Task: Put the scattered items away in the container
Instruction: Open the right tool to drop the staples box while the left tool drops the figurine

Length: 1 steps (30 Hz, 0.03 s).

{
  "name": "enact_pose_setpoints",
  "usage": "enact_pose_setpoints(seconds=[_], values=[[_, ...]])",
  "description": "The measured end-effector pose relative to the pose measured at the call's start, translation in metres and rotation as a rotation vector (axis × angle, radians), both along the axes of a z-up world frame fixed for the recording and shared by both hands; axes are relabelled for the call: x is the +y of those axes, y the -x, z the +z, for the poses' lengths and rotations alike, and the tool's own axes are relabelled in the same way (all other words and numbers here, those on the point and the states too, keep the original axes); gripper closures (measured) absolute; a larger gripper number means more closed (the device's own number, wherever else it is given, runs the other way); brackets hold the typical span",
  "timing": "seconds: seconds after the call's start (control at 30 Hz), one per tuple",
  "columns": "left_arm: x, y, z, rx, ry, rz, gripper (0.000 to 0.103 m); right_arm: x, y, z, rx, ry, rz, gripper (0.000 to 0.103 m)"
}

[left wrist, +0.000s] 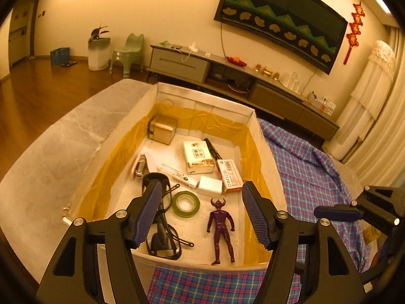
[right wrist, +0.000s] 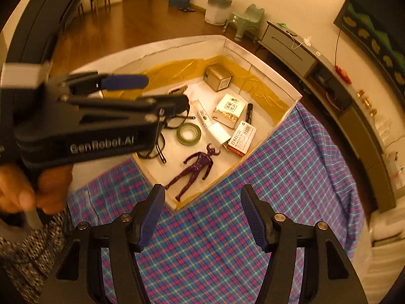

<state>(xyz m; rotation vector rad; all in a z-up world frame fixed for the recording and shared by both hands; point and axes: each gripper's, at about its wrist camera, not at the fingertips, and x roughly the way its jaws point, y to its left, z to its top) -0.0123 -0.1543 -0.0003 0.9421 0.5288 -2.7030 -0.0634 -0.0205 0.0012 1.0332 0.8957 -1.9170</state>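
- While its jaws stood wide apart with nothing between the pads, the left gripper [left wrist: 202, 211] hung above the near end of the box [left wrist: 177, 93], pointing down into it.
- Below that gap, on the box floor, lay the purple figure [left wrist: 221, 230] on its back, head toward the far wall, feet near the near wall.
- Just left of the figure sat the green tape roll [left wrist: 185, 204], and left of that the black glasses [left wrist: 162, 228], partly hidden behind the left pad.
- Farther in lay a white block [left wrist: 210, 186], an orange-and-white staple box [left wrist: 229, 176], a white tube [left wrist: 177, 174], a tissue pack [left wrist: 197, 157], a black marker [left wrist: 212, 148] and a small brown carton [left wrist: 162, 129] in the far left corner.
- Yellow film lined the box's inner walls.
- Off to the right, the right gripper [right wrist: 202, 217] was also spread open and empty, held above the plaid cloth [right wrist: 253, 202] just beyond the near right corner of the box.
- From the right wrist view, a hand [right wrist: 30, 190] gripped the left tool's handle at the left edge.
- Beyond the box stood a low TV cabinet [left wrist: 182, 63] under a wall screen [left wrist: 283, 17].
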Motion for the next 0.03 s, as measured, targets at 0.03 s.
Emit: enact_pose_setpoints(seconds=[0.03], values=[[0.0001, -0.0008, 0.0008, 0.002, 0.002, 0.0, 0.034, -0.0006, -0.0017, -0.0014, 0.003, -0.011, 0.0, 0.039]])
